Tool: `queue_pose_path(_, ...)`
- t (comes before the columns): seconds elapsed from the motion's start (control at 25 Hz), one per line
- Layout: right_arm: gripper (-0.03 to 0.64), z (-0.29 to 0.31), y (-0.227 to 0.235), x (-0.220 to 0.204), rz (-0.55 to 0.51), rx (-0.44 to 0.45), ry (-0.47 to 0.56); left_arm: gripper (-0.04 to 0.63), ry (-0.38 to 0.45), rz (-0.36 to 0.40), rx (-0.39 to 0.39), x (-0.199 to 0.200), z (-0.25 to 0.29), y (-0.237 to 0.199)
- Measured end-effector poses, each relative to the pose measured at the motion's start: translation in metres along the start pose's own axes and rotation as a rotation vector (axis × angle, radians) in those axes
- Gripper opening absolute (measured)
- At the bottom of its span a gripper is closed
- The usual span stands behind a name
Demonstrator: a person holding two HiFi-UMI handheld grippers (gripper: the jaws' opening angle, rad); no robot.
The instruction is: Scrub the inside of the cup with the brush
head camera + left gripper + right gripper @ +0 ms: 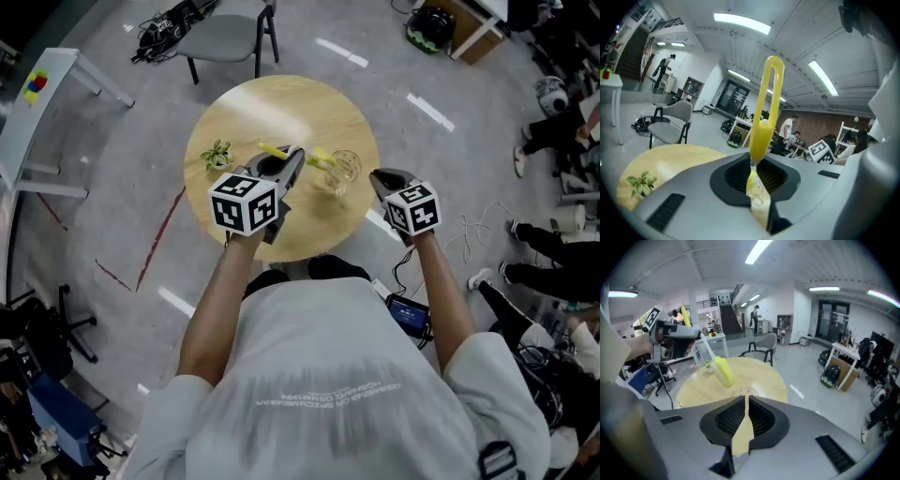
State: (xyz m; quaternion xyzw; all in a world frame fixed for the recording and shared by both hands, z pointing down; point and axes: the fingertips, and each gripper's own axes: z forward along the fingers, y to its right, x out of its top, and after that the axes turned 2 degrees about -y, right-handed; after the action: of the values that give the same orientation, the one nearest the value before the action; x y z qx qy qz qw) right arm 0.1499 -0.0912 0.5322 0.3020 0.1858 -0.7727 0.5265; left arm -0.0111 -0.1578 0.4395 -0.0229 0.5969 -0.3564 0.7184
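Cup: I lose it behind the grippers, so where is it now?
Head view: the clear cup sits on the round table, right of centre, between the brush in the left gripper and the right gripper.

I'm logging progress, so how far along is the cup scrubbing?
Done: the left gripper is shut on the brush. In hand: its sponge hangs near the cup, not inside it. The right gripper, jaws barely apart, holds nothing. Remaining: probably steady the cup, put the sponge in, scrub.
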Motion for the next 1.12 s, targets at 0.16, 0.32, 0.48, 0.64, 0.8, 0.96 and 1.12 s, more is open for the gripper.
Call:
queue_pose_path(0.16,0.034,-0.033,0.017,0.060,-0.008,-0.130,0.165,0.051,0.054,0.160,0.010,0.035,-0.009,-0.012)
queue_pose_path(0.32,0.029,-0.071,0.014,0.120,-0.023,-0.193,0.324,0.051,0.101,0.352,0.060,0.078,-0.031,-0.019)
queue_pose_path(0.48,0.029,-0.111,0.008,0.176,-0.090,-0.249,0.454,0.051,0.153,0.531,0.115,0.129,-0.055,-0.017)
queue_pose_path(0.64,0.029,-0.145,-0.020,0.216,-0.167,-0.284,0.540,0.051,0.193,0.622,0.148,0.166,-0.091,-0.007)
queue_pose_path(0.8,0.029,-0.166,-0.047,0.241,-0.237,-0.291,0.577,0.051,0.232,0.674,0.150,0.186,-0.120,0.008)
queue_pose_path(0.96,0.029,-0.173,-0.068,0.260,-0.278,-0.290,0.606,0.051,0.254,0.710,0.147,0.196,-0.136,0.016)
queue_pose_path(1.12,0.029,-0.175,-0.075,0.264,-0.292,-0.275,0.616,0.051,0.257,0.736,0.147,0.199,-0.139,0.024)
